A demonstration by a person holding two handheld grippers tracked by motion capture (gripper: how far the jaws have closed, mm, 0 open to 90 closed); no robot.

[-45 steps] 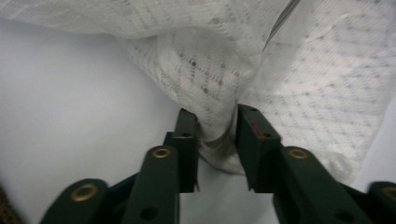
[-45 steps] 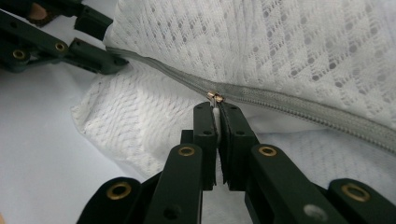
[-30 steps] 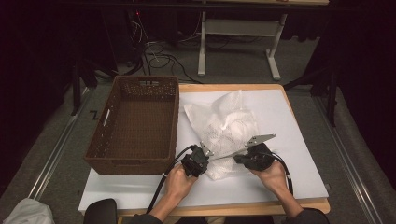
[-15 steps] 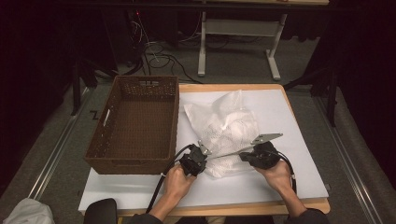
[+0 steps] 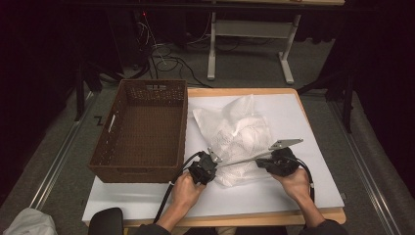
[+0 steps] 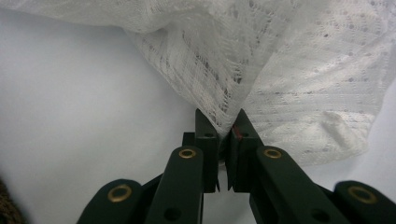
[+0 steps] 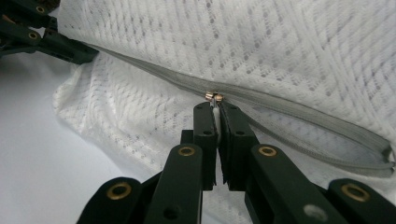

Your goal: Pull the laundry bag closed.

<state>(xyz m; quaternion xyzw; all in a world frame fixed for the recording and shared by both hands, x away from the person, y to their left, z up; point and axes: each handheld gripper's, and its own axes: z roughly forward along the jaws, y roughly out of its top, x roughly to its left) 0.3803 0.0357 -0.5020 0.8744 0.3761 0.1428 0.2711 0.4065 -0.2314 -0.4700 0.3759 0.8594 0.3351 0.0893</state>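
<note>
Mostly the trouble lay in the high view, where the jaw tips of both grippers were lost against the white fabric and the hands behind them. Farthest left stood the brown wicker basket (image 5: 139,128), its near wall hiding part of its own floor, with a pale bundle (image 5: 27,223) cut off at the bottom left corner of the picture. Just right of the basket's near corner sat the left gripper (image 5: 208,165), its cable looping back toward the person; the left gripper view showed its jaws (image 6: 223,125) clenched on a pinched fold of the white mesh laundry bag (image 5: 237,134), which lay crumpled on the white table cover (image 5: 303,117) between basket and right edge. Beyond that fold the fabric blocked the view of everything behind it. Across the bag's near edge ran its grey zipper (image 7: 299,114), stretched between the two grippers, one end of it cut off at the frame edge. The right gripper (image 5: 274,159) had its jaws closed on the small brass zipper pull (image 7: 214,96). To the right of it the cover lay bare up to the wooden table edge (image 5: 313,132), and a bare strip ran along the front.
</note>
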